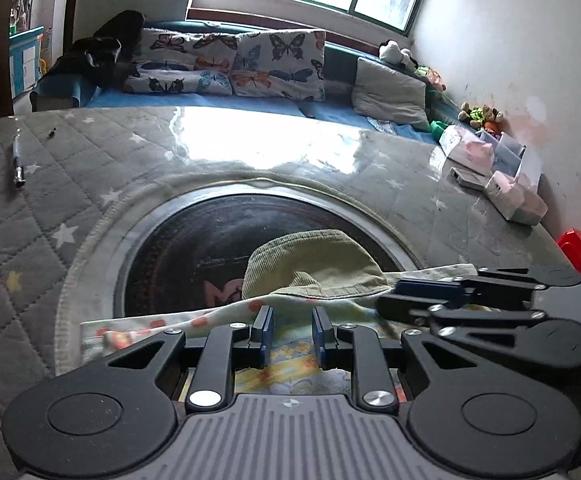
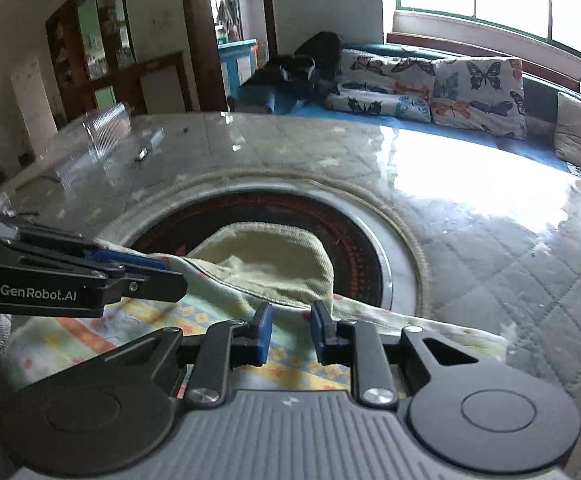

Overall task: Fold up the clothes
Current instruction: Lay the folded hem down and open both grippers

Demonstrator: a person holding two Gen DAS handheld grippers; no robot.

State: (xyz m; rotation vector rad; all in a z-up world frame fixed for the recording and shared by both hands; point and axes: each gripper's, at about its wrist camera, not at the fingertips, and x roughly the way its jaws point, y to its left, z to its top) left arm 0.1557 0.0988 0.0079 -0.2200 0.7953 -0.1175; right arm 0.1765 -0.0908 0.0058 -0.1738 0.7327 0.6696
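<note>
the clothes lie on the desk [image 1: 90, 152] at its near edge, partly over the round dark inset [image 1: 194, 248] in the desk's middle, and that inset serves as the landmark here: an olive corduroy piece [image 1: 310, 264] bulges up over the inset's near rim, and a pale printed cloth [image 2: 138, 332] with orange and yellow patches spreads flat on the near side of it, its long edge running across in front of both tools. the left gripper [image 1: 292, 332] hangs just short of the inset's near rim, jaws spread with nothing between them, the printed cloth directly beneath. the right gripper [image 2: 290, 332] sits beside it, just as near, jaws likewise parted and empty, its tips at the corduroy's hem. both are equally close; the corduroy lies straight ahead of each. whether the pile is partly folded or waiting cannot be judged from how it lies.
</note>
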